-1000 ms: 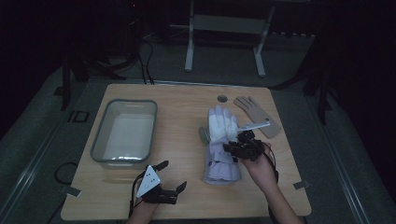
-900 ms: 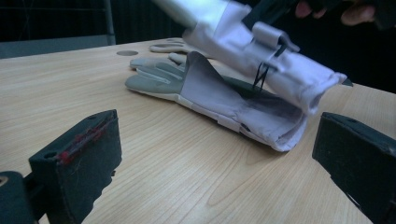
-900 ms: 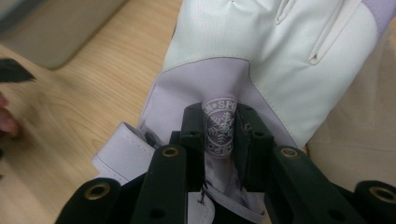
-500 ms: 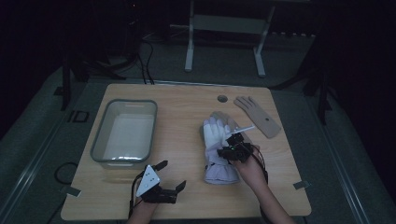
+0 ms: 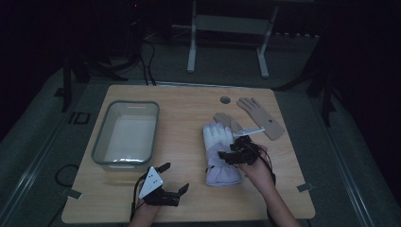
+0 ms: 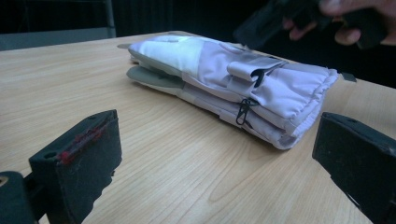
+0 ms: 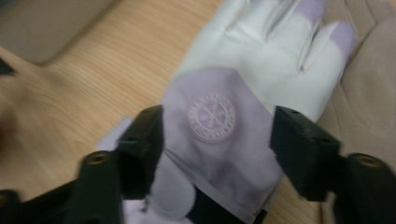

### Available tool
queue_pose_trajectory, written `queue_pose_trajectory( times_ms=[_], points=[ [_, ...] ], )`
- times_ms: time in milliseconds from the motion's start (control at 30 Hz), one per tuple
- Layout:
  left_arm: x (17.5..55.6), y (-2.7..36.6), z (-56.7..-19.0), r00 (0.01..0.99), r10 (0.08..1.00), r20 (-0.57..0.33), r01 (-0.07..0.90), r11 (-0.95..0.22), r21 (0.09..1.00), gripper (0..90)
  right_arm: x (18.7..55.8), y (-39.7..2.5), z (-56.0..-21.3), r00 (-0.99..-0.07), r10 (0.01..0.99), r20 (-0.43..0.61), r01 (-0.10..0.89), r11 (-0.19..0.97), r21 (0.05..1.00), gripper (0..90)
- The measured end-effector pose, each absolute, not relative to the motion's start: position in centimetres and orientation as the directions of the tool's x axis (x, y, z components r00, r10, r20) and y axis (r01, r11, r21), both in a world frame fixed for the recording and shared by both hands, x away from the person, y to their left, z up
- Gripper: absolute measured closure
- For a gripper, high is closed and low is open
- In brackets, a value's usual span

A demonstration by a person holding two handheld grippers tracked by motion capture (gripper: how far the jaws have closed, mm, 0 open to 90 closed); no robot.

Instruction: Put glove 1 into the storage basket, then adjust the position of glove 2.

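A white and lavender glove (image 5: pixel 216 149) lies flat right of the table's middle, on top of a second glove of its kind (image 6: pixel 243 109), cuffs toward me. My right gripper (image 5: pixel 231 153) hovers open just above its back, the jaws either side of the round emblem (image 7: pixel 212 114), gripping nothing. A tan glove (image 5: pixel 261 117) lies at the back right; another tan one (image 5: pixel 226 119) pokes out from beside the white fingers. My left gripper (image 5: pixel 174 178) rests open near the front edge, pointing at the glove's cuff (image 6: pixel 294 100).
A grey rectangular bin (image 5: pixel 104 146) stands on the left half of the table. A small round hole (image 5: pixel 225 100) sits near the far edge. Bare wood (image 6: pixel 154 154) lies between my left gripper and the gloves. Stand legs and cables are on the floor behind.
My right gripper has shifted left and slightly toward me, from the glove's right edge to over its back. The left gripper has stayed put.
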State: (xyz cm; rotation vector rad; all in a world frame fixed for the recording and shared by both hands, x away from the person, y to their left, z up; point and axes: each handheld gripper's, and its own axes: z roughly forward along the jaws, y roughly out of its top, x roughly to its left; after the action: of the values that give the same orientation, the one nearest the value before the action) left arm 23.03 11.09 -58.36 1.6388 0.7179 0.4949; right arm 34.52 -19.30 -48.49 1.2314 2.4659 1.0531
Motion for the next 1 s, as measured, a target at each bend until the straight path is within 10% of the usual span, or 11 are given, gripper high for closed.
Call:
queue_pose_trajectory(
  times_ms=[200,1000],
  points=[
    [22.9,11.0,-58.4,0.707,0.704,-0.062,0.177,-0.091,0.98,1.4,33.7,-20.9,-47.3,-0.689,0.702,0.179,0.577,0.382,0.722,14.5],
    [23.4,9.8,-57.5,0.679,0.726,-0.109,0.302,-0.141,0.943,1.4,32.9,-26.7,-48.1,-0.684,0.715,0.142,0.533,0.357,0.767,14.6]
  ],
)
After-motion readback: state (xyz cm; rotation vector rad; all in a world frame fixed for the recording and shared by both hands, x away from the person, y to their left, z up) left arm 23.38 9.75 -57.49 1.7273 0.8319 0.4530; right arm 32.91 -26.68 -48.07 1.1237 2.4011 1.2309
